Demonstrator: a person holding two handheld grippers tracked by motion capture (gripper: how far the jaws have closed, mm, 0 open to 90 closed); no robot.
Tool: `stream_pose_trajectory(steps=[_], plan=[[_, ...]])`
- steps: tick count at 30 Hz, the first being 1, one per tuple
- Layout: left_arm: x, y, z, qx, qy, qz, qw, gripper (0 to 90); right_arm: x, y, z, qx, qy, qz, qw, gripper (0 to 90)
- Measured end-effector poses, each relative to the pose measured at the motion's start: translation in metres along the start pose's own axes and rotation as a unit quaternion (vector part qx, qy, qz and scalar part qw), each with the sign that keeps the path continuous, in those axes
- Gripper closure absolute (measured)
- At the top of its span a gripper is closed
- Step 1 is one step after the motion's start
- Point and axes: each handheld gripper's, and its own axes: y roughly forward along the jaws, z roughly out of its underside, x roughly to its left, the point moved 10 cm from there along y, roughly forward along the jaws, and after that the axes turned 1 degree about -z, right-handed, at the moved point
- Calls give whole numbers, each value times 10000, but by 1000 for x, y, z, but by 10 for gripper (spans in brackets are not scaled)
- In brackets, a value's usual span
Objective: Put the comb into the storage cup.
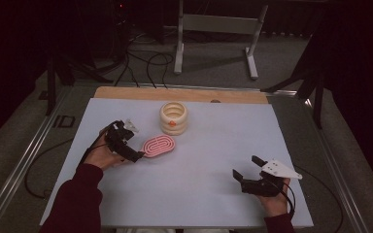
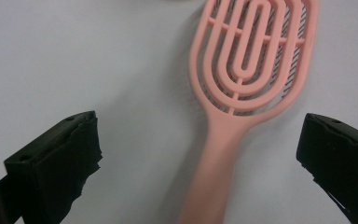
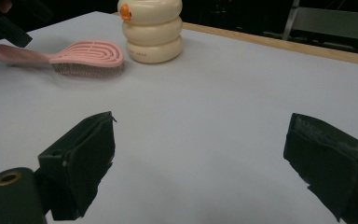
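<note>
So my left tongs [image 1: 138, 156] are spread wide with the pink hairbrush [image 1: 158, 145] handle sitting between the jaws, not touching either one as far as I can see from the left gripper view. The brush lies flat on the counter [image 1: 199, 160], bristles down, just in front of the cream ringed container [image 1: 173, 117] and a bit to its left. Right tongs [image 1: 246, 167] are wide open too, holding nothing, well off to the container's right and nearer me.
</note>
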Motion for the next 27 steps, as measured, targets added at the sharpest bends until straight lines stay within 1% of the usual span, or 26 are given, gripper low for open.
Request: stream_pose_trajectory(steps=[3, 6, 9, 11, 13, 14, 16, 17, 19, 22, 23, 24, 25, 27], plan=[[-1, 3, 2, 95, 29, 37, 9999, 1, 0, 0, 0, 2, -8, 4, 10000, 88], [-3, 5, 2, 147, 27, 88, 9998, 6, 0, 0, 0, 2, -8, 0, 10000, 88], [-4, 8, 4, 256, 13, 146, 9996, 16, 0, 1, 1, 12, -6, -3, 10000, 88], [-5, 10, 6, 350, 69, 144, 9993, 23, 0, 1, 1, 18, -6, -6, 10000, 88], [-7, 11, 6, 391, 58, 186, 9990, 33, 0, 1, 1, 21, -2, -10, 10000, 88], [-7, 11, 6, 399, 97, 194, 9990, 38, 0, 1, 1, 27, -3, -13, 10000, 88], [-8, 13, 7, 438, 94, 195, 9988, 49, 0, 1, 2, 38, 0, -22, 10000, 88], [-8, 14, 8, 495, 134, 191, 9985, 58, 0, 1, 2, 39, 2, -33, 10000, 88], [-10, 17, 10, 579, 147, 184, 9980, 78, 1, 1, 2, 54, -4, -37, 10000, 88], [-10, 18, 10, 621, 172, 180, 9978, 101, 1, 2, 2, 56, -14, -27, 10000, 88], [-11, 20, 13, 765, 229, 200, 9966, 101, 1, 2, 2, 61, -7, -26, 10000, 88], [-12, 21, 14, 834, 247, 189, 9960, 145, 0, 2, 3, 85, -29, -19, 10000, 88], [-12, 21, 15, 903, 265, 191, 9954, 159, 1, 2, 3, 98, -24, -31, 9999, 88], [-13, 22, 16, 995, 318, 131, 9944, 196, 1, 3, 4, 101, -15, -38, 9999, 88]])
